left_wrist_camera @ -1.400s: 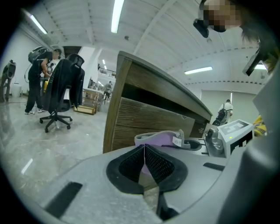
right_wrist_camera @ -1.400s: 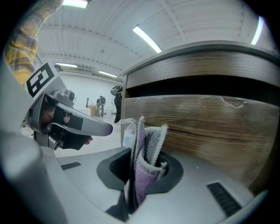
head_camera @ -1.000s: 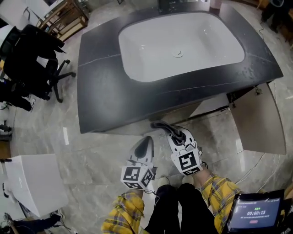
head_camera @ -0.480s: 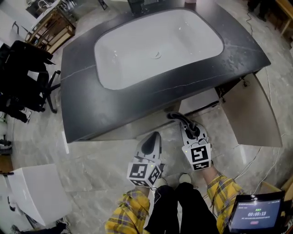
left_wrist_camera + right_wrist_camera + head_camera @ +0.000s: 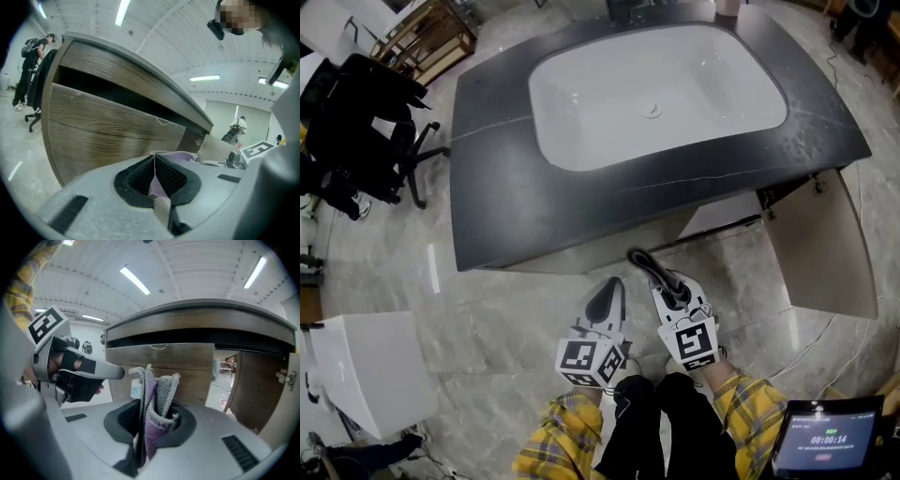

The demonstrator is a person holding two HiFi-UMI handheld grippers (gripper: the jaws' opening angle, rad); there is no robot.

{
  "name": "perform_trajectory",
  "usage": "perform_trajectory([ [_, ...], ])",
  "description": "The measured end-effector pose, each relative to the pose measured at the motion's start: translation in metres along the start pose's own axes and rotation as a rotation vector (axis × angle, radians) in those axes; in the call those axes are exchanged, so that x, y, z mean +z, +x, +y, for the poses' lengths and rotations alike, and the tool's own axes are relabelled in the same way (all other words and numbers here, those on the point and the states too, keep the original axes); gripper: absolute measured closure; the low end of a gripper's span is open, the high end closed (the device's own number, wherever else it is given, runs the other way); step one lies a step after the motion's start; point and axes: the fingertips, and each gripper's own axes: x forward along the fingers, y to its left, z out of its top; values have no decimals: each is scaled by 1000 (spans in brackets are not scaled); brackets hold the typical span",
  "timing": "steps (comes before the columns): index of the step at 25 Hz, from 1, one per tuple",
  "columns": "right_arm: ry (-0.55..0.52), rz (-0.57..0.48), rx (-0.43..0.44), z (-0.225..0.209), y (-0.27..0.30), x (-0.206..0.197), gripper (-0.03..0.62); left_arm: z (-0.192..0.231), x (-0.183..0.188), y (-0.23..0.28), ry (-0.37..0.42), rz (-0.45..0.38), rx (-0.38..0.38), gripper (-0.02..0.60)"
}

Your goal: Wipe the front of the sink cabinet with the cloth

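2 grippers side by side, left gripper, right gripper — both clamped on cloth

Floor: pale grey, marble-patterned, glossy tiles.
Office chair: black, on a castor base, piled with dark clothing, at the head view's upper left.
Wooden rack: open-framed, just behind the chair.
White box: plain, standing on the floor at lower left.
Screen: lit, showing timer digits, at lower right.
Cable: thin, trailing over the floor on the right.
Ceiling lights: long bright strips.
Person: dark-clothed, standing far off.
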Motion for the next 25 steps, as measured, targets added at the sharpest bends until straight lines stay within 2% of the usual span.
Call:
perform_trajectory([
  [8,-30,6,197,103,56,8,551,89,-1,-67,-18,-20,175,572],
  [14,-76,12,300,155,91,3,550,135,-10,-99,-39,-47,260,572],
  [19,-114,19,338,181,115,0,550,161,-21,-115,-48,-46,287,573],
  [25,-130,30,317,173,131,-11,551,176,-27,-112,-31,-41,292,572],
])
